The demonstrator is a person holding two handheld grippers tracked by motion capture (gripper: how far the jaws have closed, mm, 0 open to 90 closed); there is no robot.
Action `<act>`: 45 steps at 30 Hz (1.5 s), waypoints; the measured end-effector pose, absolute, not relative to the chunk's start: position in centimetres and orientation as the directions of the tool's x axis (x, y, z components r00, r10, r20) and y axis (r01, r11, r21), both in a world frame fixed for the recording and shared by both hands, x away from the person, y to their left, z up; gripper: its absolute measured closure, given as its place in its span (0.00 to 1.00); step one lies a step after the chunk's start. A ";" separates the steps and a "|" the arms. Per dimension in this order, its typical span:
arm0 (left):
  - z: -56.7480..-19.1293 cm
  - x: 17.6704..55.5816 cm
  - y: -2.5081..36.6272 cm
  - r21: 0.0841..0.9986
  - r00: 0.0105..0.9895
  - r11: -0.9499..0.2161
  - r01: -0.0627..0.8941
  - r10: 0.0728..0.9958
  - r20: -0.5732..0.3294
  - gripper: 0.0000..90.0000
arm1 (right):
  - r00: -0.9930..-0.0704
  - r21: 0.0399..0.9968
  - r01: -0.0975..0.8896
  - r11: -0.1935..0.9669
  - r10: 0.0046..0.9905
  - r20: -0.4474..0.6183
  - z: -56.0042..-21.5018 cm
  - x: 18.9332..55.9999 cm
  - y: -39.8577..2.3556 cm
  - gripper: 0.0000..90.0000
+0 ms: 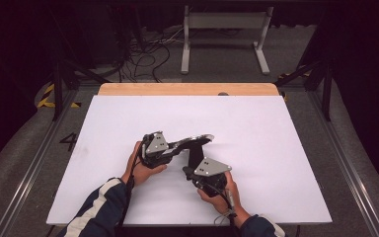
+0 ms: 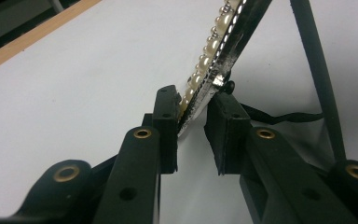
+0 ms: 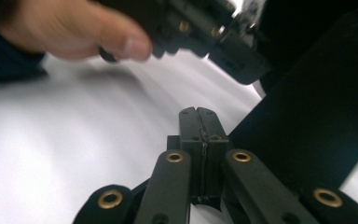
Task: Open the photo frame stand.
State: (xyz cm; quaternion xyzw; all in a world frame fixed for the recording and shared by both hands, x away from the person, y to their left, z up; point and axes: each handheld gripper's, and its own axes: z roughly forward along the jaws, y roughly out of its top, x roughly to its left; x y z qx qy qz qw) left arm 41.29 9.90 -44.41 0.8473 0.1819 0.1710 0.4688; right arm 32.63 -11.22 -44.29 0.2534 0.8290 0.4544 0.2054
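A curved silver strip edged with pearl beads hangs just above the white table. My left gripper is shut on one end of it. In the left gripper view the pads clamp the pearl strip near its end, with my left gripper pointing along it. A thin black band runs beside the strip. My right gripper sits close below the strip. Its jaws are shut, pads pressed flat together, nothing between them. A broad black shape lies right beside them.
The person's left hand and the left gripper's body loom just ahead in the right gripper view. A wooden strip borders the table's far edge. Beyond it stand a white frame and loose cables on the floor.
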 end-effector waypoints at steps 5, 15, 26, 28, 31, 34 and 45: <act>-44.3 41.2 10.0 0.855 0.878 -0.498 0.143 0.463 0.123 0.84 | -0.767 0.838 0.232 0.494 0.623 -0.155 -44.9 32.6 -10.7 1.00; -44.0 40.8 9.7 0.831 0.871 -0.541 0.132 0.464 0.163 0.85 | -0.756 0.814 0.201 0.545 0.615 -0.225 -45.5 32.0 -10.2 1.00; -43.9 40.7 9.8 0.821 0.868 -0.554 0.135 0.466 0.172 0.86 | -0.722 0.799 0.260 0.542 0.659 -0.212 -45.2 32.0 -11.0 1.00; -43.9 40.7 9.8 0.822 0.870 -0.553 0.135 0.464 0.169 0.86 | -0.722 0.800 0.270 0.536 0.663 -0.201 -45.2 32.1 -11.3 1.00; -43.9 40.7 9.9 0.817 0.869 -0.561 0.133 0.463 0.176 0.86 | -0.721 0.801 0.279 0.529 0.667 -0.189 -45.1 32.2 -11.7 1.00; -43.8 40.6 10.0 0.817 0.869 -0.561 0.132 0.462 0.177 0.87 | -0.722 0.803 0.290 0.521 0.670 -0.174 -45.1 32.3 -12.0 1.00; -43.7 40.4 10.2 0.804 0.872 -0.582 0.123 0.449 0.192 0.88 | -0.716 0.810 0.308 0.499 0.682 -0.148 -45.1 32.6 -13.1 1.00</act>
